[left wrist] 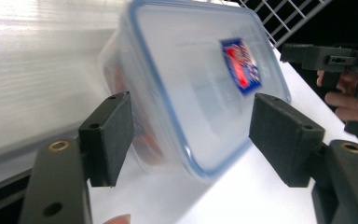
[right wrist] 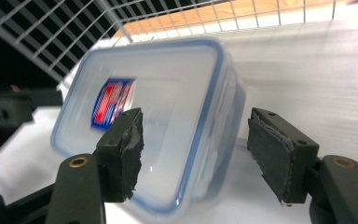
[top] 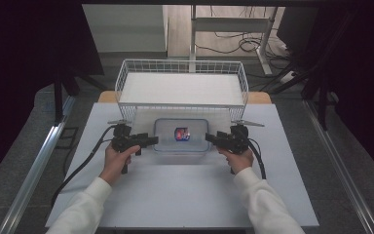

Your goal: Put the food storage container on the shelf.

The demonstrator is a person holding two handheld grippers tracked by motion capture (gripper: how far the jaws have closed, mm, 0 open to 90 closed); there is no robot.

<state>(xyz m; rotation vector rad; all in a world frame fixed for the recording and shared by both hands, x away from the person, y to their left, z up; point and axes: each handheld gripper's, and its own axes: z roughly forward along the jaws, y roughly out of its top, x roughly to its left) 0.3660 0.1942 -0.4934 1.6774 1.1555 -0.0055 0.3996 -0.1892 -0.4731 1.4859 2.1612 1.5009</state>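
A clear plastic container (top: 181, 135) with a blue-rimmed lid and a red and blue label lies on the white table (top: 175, 195), just in front of the wire basket. My left gripper (top: 154, 141) is at its left end and my right gripper (top: 208, 139) at its right end, each held in a hand. In the left gripper view the container (left wrist: 200, 88) sits between the spread jaws of the open left gripper (left wrist: 191, 121). In the right gripper view the container (right wrist: 168, 107) likewise lies between the spread jaws of the open right gripper (right wrist: 198, 135).
A white wire basket (top: 182, 62) with a white floor stands behind the container, close to its far side. Black cables trail from both grippers across the table. Past the table's edges lie a metal rail (top: 39, 161) and grey floor.
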